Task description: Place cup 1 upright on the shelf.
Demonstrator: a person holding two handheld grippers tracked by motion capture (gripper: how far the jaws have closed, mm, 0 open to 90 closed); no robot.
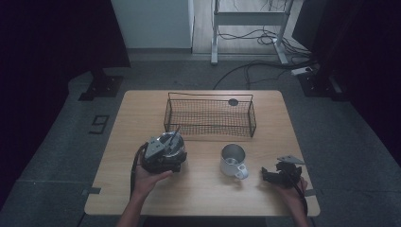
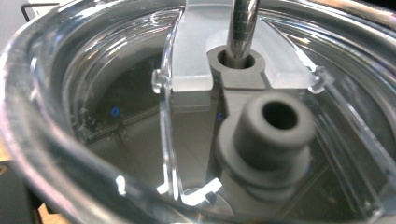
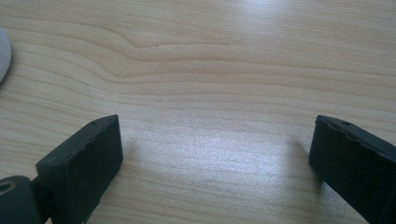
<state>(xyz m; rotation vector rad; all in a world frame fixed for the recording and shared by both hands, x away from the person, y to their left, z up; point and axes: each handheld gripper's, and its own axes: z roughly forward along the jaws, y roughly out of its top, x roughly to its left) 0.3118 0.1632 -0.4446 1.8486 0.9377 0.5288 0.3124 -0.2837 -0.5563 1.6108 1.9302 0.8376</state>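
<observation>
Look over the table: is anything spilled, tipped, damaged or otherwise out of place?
Nothing stands out. The metal mug stands upright, the wire basket sits square on the table, and the lidded tumbler at the left gripper is upright with its straw in place.

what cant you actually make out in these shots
- Left gripper, high view: its jaws sit behind its own body, so open or shut is unclear.
- Tumbler, high view: mostly covered by that gripper.
- Tumbler lid, left gripper view: edges cropped, contents under the clear plastic murky.
- Mug: interior too dim to judge.
</observation>
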